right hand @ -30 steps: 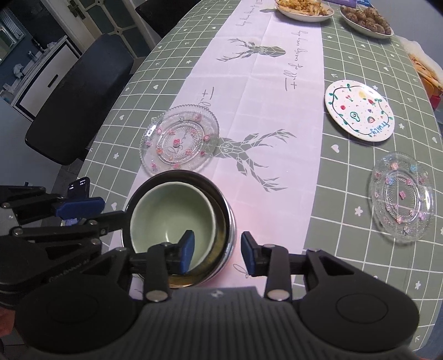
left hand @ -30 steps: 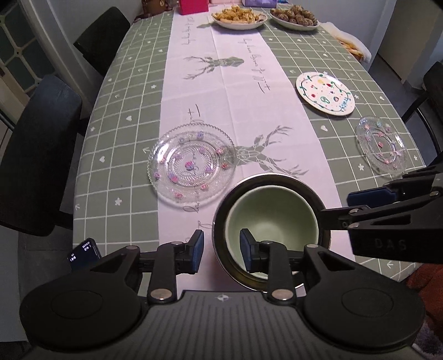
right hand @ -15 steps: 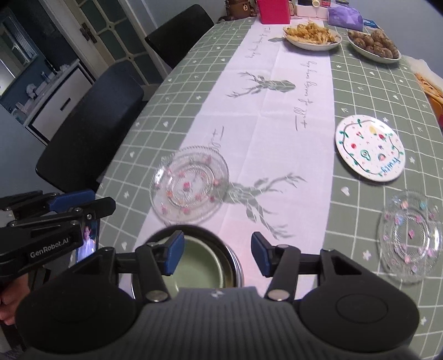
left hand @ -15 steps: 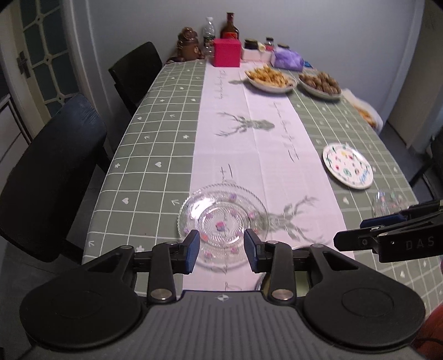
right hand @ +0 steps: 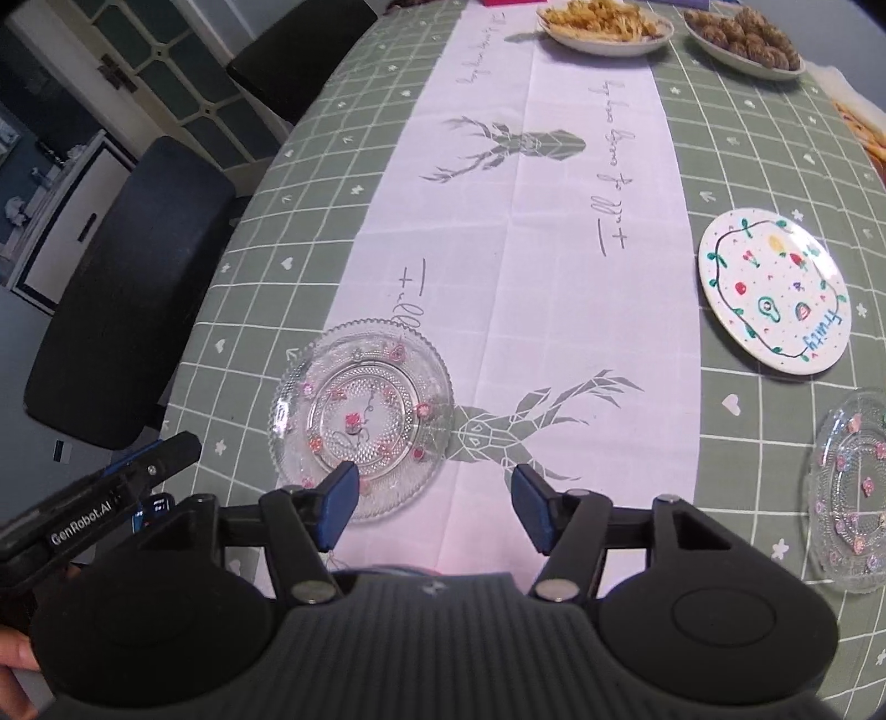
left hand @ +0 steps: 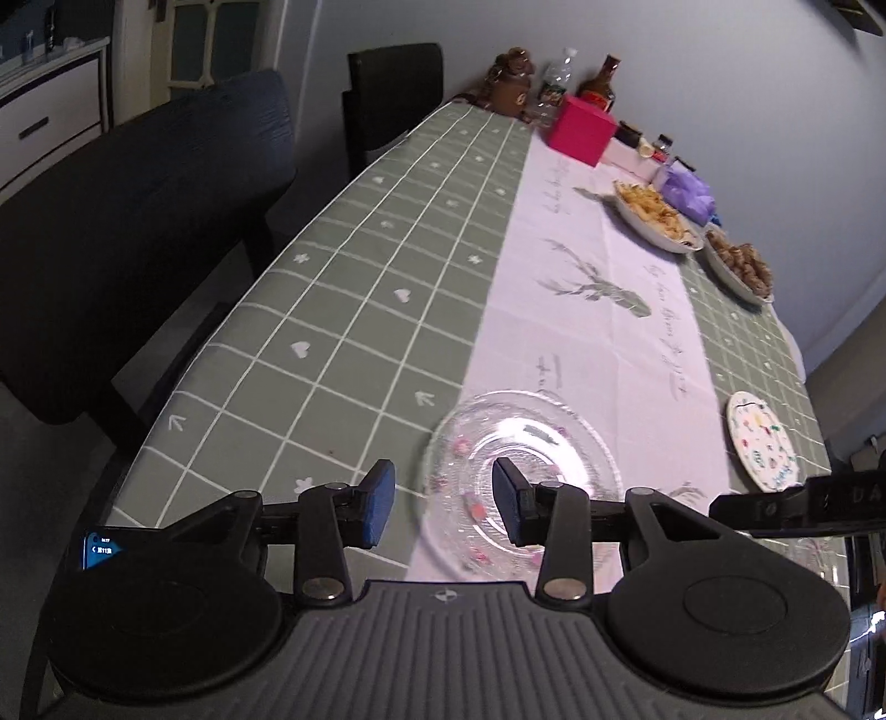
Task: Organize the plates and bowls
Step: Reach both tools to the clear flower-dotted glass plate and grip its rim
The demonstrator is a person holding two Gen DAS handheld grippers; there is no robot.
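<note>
A clear glass plate with pink flowers (left hand: 526,465) lies on the table near its front left. My left gripper (left hand: 443,501) hovers at the plate's near left rim. Its jaws are opening, one fingertip over the plate and one over the cloth, and they grip nothing. My right gripper (right hand: 434,507) hangs just right of the same glass plate (right hand: 360,421). Its jaws are opening too, over bare runner. A white painted plate (right hand: 775,291) and a second glass plate (right hand: 853,493) lie to the right. No bowl shows in either view.
Two dishes of food (right hand: 603,25) (right hand: 742,41) stand at the table's far end, with a pink box (left hand: 581,133) and bottles behind them. Dark chairs (left hand: 138,221) line the left edge. A hand (right hand: 11,659) shows at the lower left corner.
Both grippers have drawn away from the stacked dark and green bowls, which have left view. Their jaws have widened. The left view has rolled and swung to the glass plate.
</note>
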